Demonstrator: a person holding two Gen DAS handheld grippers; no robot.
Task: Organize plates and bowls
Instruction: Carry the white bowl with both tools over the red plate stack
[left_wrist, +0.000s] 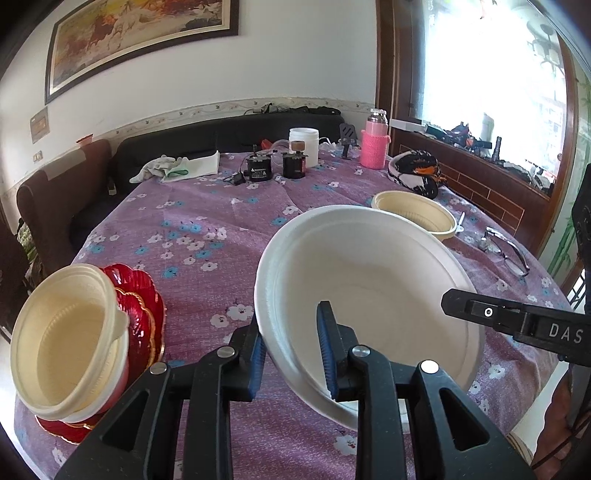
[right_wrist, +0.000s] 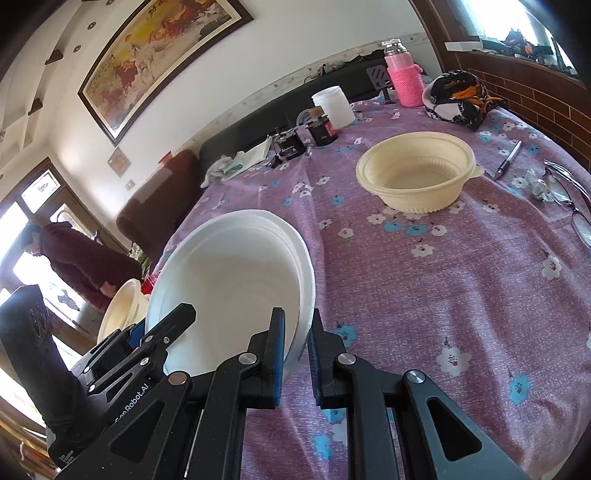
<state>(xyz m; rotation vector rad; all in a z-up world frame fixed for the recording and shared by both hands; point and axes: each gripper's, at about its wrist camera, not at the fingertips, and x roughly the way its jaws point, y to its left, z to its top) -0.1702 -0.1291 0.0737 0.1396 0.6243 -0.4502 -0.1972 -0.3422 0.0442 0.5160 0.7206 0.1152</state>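
At far left, a cream bowl sits tilted on a red plate at the edge of the purple floral tablecloth. The left gripper pinches the near-left rim of the white bowl, apparently two nested, held tilted above the cloth. The right gripper is clamped on the opposite rim. Farther right, another cream bowl stands upright.

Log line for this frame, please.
left gripper: shut on white plate rim | right gripper: shut on opposite rim | plate tilted above table
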